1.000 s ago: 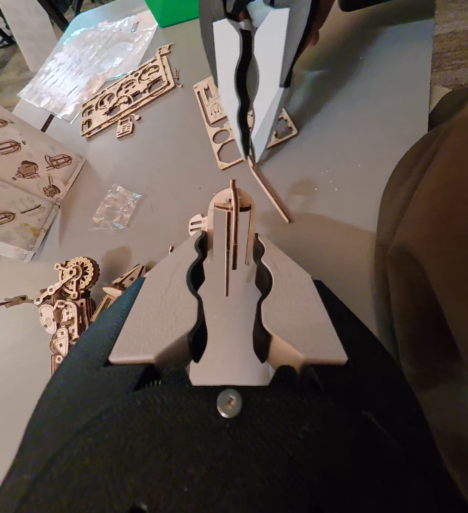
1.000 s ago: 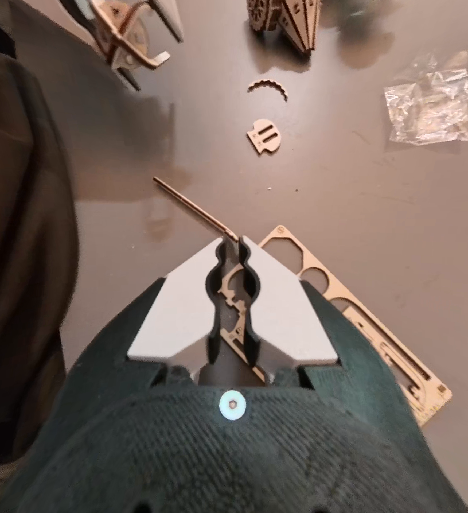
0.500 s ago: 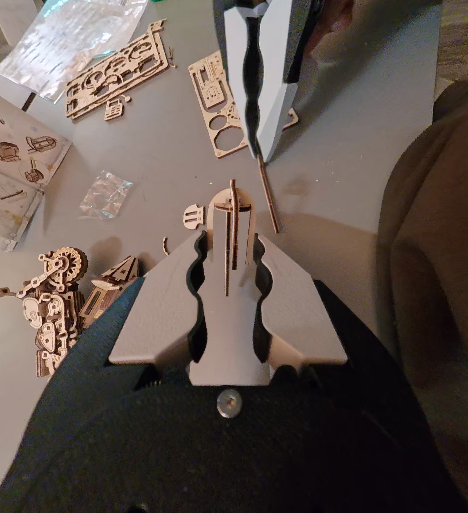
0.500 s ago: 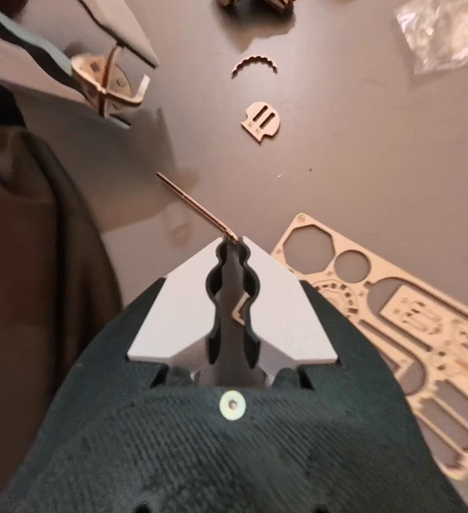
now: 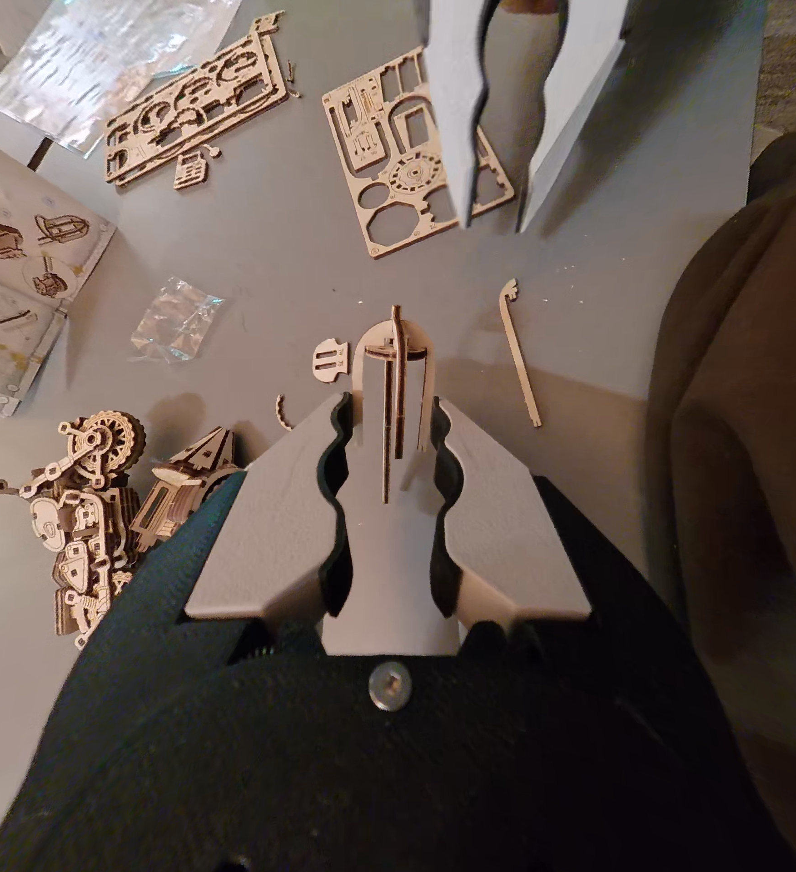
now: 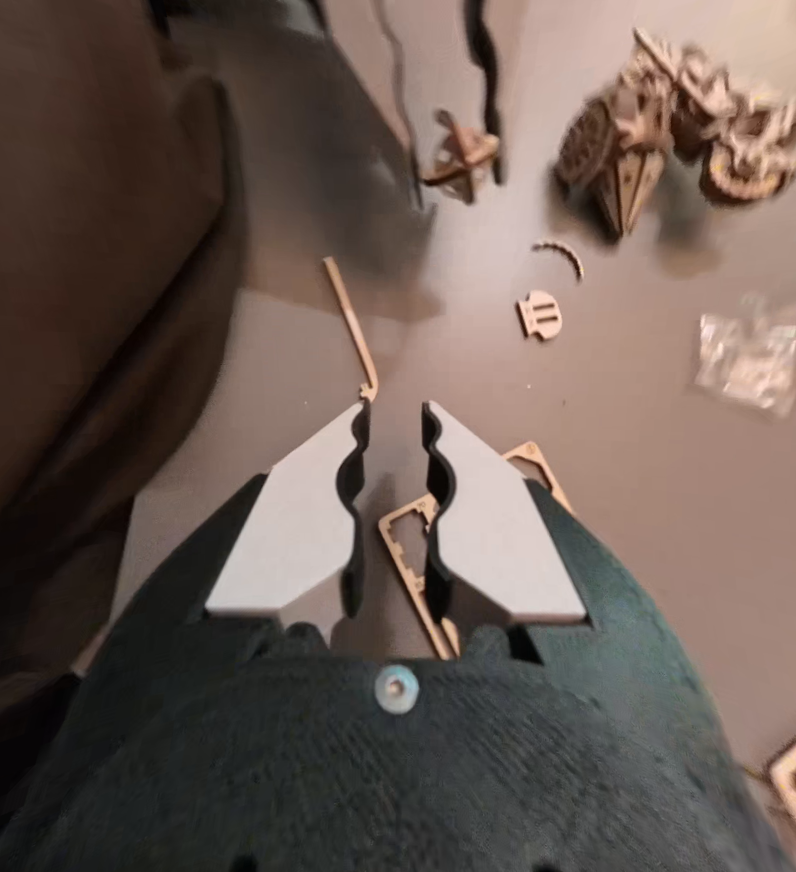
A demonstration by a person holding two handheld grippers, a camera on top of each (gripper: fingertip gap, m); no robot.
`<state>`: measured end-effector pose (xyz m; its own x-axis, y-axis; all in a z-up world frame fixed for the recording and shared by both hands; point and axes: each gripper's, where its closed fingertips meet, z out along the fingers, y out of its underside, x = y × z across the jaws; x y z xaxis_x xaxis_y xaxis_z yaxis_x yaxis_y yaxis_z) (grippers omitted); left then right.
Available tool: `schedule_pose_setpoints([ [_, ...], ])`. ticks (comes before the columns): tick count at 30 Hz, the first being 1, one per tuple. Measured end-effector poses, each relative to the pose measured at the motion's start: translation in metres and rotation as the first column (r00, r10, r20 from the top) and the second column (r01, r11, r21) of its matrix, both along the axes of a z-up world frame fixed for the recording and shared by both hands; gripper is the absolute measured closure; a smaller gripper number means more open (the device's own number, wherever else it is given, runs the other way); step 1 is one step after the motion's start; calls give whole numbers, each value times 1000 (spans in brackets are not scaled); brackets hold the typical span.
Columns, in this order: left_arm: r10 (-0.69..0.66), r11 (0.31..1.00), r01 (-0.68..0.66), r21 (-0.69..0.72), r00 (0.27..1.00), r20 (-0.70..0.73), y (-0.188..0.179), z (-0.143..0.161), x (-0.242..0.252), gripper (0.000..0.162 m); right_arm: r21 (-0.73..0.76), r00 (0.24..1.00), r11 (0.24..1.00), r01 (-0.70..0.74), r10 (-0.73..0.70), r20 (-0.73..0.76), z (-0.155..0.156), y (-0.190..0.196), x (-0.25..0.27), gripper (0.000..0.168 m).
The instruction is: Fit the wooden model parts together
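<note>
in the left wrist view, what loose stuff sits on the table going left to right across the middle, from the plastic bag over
clear plastic bag → small slotted round piece → arched wooden assembly held in the left gripper → long thin hooked strip

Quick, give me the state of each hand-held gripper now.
Left hand-held gripper: shut on the arched wooden part.
Right hand-held gripper: open, empty; the thin strip lies on the table.

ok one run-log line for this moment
left tongs: shut on arched wooden subassembly | right tongs: open | thin hooked wooden strip: on table
</note>
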<state>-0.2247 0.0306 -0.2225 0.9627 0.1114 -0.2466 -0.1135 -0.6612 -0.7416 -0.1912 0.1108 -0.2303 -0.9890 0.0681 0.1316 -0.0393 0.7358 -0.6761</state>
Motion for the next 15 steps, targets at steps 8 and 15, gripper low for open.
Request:
schedule_pose_setpoints([
  [8,-24,1000,24,2,998,50,3,-2,8,129,48,985,985,-164,160,69,-25,-10,12,146],
  [15,10,977,22,-212,989,150,-9,-35,20,128,25,976,996,-85,78,204,-29,-21,9,161],
])
